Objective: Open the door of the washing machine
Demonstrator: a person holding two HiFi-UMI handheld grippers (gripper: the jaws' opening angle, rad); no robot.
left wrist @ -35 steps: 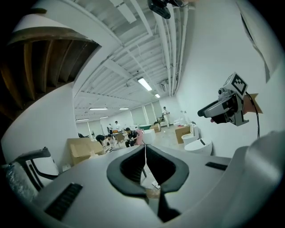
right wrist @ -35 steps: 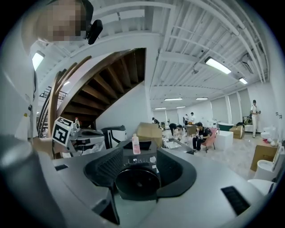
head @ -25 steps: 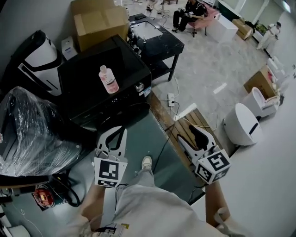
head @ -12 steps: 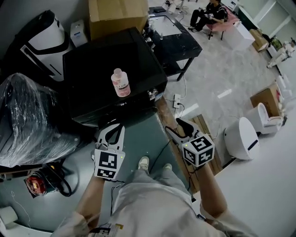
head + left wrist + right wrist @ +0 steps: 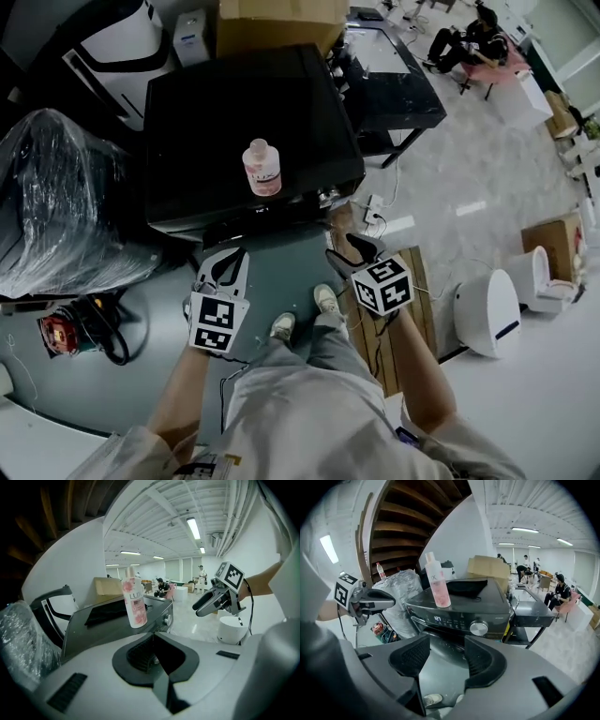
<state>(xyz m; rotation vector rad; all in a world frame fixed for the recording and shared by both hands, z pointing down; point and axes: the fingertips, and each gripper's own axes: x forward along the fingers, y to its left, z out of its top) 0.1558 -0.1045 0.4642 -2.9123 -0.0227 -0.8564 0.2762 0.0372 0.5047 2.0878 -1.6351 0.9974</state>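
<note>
Approach step, with nothing gripped yet. Ahead: the black washing machine (image 5: 244, 112), with a pink bottle (image 5: 262, 169) upright on its top and the round door (image 5: 440, 648) low on its front, shut by the look of it. Just before that front, clear of it: the left gripper (image 5: 234, 256), jaws pressed together on nothing, and the right gripper (image 5: 349, 247), jaws spread and empty, framing the door. Next, probably – find the door's handle or edge, not made out here, hook it and swing outward.
</note>
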